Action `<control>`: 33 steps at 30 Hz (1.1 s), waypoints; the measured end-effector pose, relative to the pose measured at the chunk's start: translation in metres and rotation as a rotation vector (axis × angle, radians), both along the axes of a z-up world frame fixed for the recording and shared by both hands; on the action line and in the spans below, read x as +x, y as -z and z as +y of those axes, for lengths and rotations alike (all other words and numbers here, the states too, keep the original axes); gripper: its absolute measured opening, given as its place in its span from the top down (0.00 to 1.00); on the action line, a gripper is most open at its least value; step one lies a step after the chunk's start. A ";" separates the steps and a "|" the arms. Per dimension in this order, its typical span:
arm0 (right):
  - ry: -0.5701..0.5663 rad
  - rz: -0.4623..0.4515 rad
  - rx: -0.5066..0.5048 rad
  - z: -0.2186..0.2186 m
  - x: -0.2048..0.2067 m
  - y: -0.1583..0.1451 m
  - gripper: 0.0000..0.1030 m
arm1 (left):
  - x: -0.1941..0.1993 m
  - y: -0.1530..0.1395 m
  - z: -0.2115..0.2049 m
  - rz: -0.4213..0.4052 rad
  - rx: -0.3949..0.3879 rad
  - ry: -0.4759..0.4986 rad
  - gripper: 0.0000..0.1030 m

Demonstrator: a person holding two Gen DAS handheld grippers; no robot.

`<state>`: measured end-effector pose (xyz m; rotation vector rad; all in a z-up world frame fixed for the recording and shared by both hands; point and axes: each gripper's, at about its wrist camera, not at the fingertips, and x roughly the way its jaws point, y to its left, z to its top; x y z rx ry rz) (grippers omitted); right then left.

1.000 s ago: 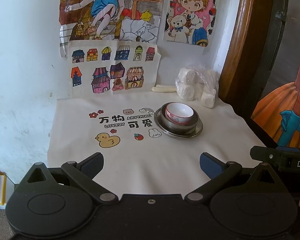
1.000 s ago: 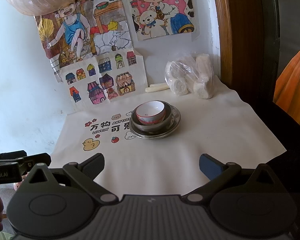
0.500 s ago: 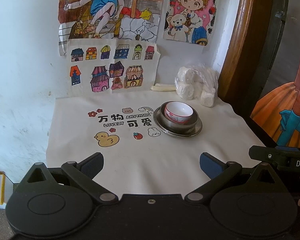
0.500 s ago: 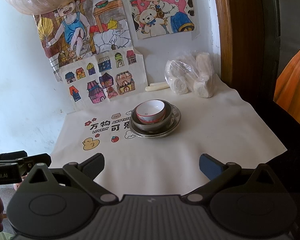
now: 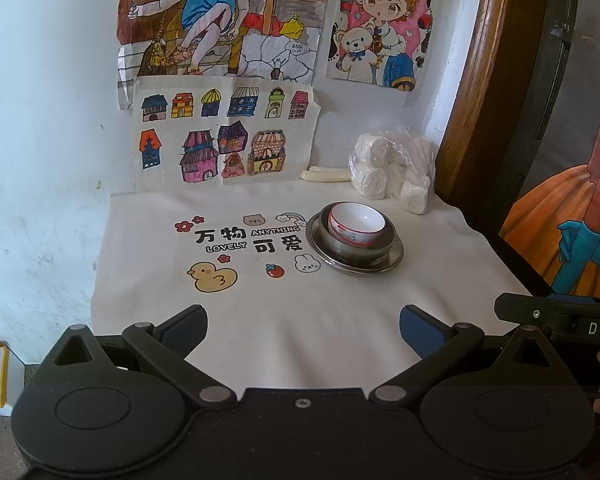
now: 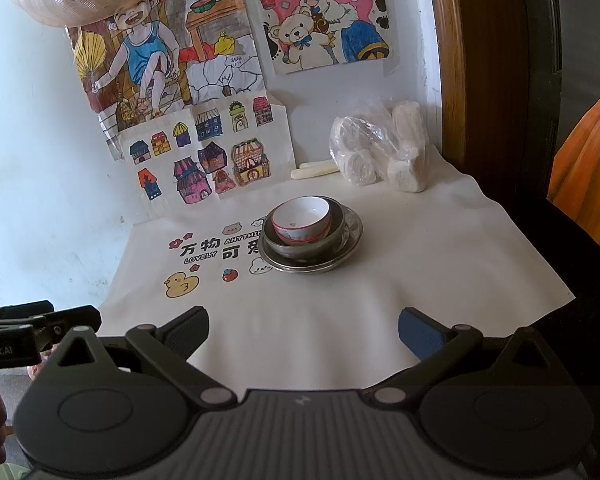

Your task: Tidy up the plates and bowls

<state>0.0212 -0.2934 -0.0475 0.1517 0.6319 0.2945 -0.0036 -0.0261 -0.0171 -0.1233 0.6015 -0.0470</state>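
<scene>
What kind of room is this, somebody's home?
Probably a home, perhaps a child's corner: hand-coloured drawings are stuck to the white wall, a cartoon-print cloth covers the table, and a ceramic bowl sits nested in a metal bowl on a metal plate.

cloth [image 5: 300, 320]: "万物可爱 LOVELY ANYTHING" | right gripper [image 5: 560, 316]: "DAS" | left gripper [image 6: 8, 344]: "Robot.AI"

- A white ceramic bowl [image 5: 356, 225] with a red-patterned outside sits upright and empty, leaning slightly inside the metal bowl.
- A grey metal bowl [image 5: 358, 246] sits upright on the plate, holding the ceramic bowl.
- A shiny metal plate [image 5: 392, 258] lies flat on the printed cloth [image 5: 292, 320], toward its far right corner.
</scene>
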 end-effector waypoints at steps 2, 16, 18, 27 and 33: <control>-0.001 0.000 0.000 0.000 0.001 -0.001 0.00 | 0.000 0.001 -0.001 0.000 -0.001 0.001 0.01; 0.002 0.009 0.001 -0.002 0.003 0.001 0.00 | 0.001 0.001 -0.006 0.006 -0.001 0.004 0.01; 0.001 0.010 0.001 -0.002 0.003 0.002 0.00 | 0.001 0.001 -0.006 0.007 -0.002 0.004 0.01; -0.007 0.017 -0.001 -0.001 0.008 0.001 0.00 | 0.004 0.003 -0.004 0.013 -0.007 -0.003 0.01; -0.010 0.020 -0.003 0.001 0.010 0.001 0.00 | 0.006 0.002 -0.002 0.015 -0.009 -0.004 0.01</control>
